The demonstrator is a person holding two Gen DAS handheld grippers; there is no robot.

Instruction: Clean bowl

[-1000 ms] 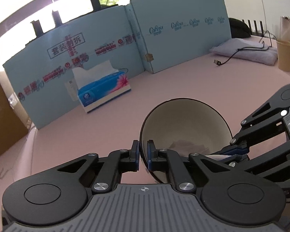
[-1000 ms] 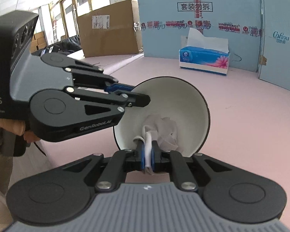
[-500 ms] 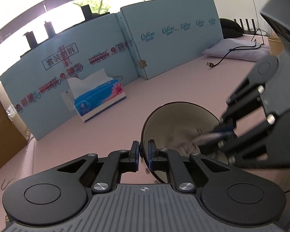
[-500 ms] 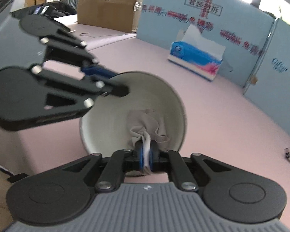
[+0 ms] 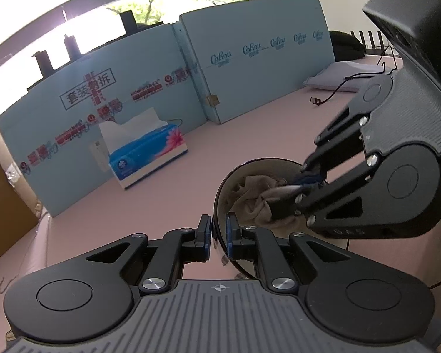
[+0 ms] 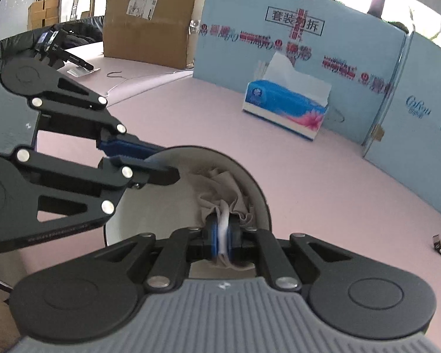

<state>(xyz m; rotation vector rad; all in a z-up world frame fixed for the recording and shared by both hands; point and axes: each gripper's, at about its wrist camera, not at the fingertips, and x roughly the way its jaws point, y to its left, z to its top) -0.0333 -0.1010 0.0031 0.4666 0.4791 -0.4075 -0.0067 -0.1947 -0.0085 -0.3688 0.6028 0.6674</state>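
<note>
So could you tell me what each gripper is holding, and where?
Left gripper pinches the bowl by its rim; right gripper clamps the tissue by its bunched end.

Office-like workroom, pink table (image 6: 323, 188), flattened blue cartons (image 5: 258, 67) as backdrop, stacked cardboard boxes (image 6: 44, 11)

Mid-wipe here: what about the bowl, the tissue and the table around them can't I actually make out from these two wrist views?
- Bottom of the white-lined, dark-outside bowl: hidden by the crumpled white tissue and the right gripper in both views, so remaining dirt cannot be judged.
- Bowl's underside: cut off in the left wrist view by the left gripper.
- Print on the blue tissue box: too small to read.
- Pink table near edge: hidden by the gripper bodies.
</note>
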